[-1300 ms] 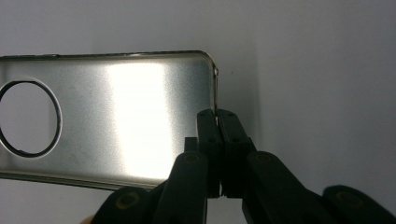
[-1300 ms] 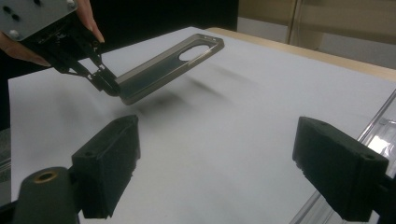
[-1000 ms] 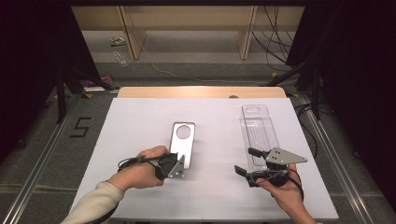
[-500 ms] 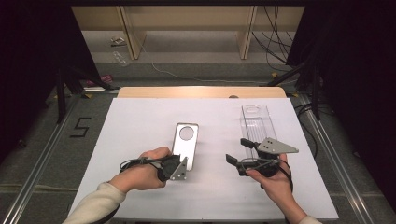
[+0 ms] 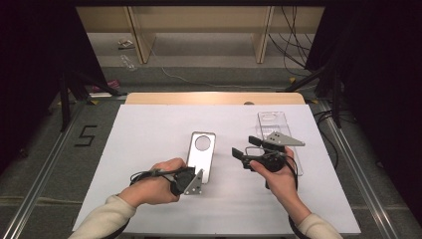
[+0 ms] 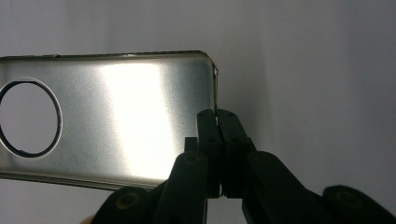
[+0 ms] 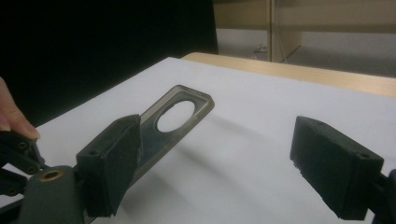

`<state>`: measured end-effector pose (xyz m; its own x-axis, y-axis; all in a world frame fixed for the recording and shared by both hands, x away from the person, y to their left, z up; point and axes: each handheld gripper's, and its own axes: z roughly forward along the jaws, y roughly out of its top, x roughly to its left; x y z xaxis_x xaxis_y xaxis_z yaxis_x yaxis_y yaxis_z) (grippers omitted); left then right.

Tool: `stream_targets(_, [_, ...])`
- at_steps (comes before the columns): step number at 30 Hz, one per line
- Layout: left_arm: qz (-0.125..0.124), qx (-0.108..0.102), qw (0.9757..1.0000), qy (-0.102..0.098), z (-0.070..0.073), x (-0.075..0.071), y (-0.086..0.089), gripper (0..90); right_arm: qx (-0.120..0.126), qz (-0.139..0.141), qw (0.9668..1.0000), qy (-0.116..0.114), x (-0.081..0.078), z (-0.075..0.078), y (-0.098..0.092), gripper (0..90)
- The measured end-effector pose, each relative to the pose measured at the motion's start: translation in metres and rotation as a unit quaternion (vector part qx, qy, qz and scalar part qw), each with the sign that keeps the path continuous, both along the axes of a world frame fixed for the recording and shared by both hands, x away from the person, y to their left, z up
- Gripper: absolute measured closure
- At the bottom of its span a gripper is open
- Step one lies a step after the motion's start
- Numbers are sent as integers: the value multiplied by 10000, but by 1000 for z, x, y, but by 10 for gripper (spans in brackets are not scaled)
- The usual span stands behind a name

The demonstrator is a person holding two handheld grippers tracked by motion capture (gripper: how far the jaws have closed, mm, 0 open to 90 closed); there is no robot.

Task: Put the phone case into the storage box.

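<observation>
A white table [image 5: 149, 149] seen from above, with a person's two forearms coming in from the near edge, each hand holding a black two-jaw gripper.

The left gripper [image 5: 191, 180] lies low at the near end of a silver metal phone case [image 5: 201, 155], a shallow rectangular shell with a large round camera hole near its far end. The case lies near the middle of the table, open side up, with nothing inside it. In the left gripper view the two jaws are pressed together on the thin rim at the case's [image 6: 116, 116] short end, pinching that edge between them [image 6: 217, 122].

The right gripper [image 5: 247, 148] is held above the table to the right of the case, pointing left toward it, its jaws spread wide with nothing between them. In the right gripper view the two pads stand well apart [image 7: 219, 163], and the metal case [image 7: 180, 114] shows beyond the left pad.

Behind the right hand [image 5: 276, 172] lies a clear plastic phone case [image 5: 272, 122], also a shallow tray shape, flat on the table toward its right side; it looks empty, though the hand and gripper cover its near part.
</observation>
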<state>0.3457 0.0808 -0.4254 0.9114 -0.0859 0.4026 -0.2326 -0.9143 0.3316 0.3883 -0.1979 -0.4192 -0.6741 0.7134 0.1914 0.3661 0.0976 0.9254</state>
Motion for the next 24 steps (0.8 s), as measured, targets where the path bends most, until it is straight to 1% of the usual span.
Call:
stream_targets(1, [17,-48,10000,19,-1,-1,-1,884,2,-20,10000,21,1,0,0,182])
stream_targets(2, [7,-41,10000,8,0,-1,-1,884,34,-40,10000,48,3,-1,1,186])
stream_targets(3, [-40,10,10000,-4,0,-1,-2,884,51,-60,9999,81,4,-1,2,186])
stream_targets(7, [-45,3,10000,-7,1,-2,-4,884,49,-152,9997,204,10,-2,6,195])
stream_targets(15, [-64,-18,10000,-13,2,-3,-5,884,149,-208,9991,342,21,-3,13,205])
stream_targets(21, [-101,-6,9999,-34,3,-3,-5,884,149,-218,9986,448,27,-6,19,209])
stream_targets(24, [-91,-36,10000,-13,3,-4,-6,884,145,-209,9985,478,29,-7,21,210])
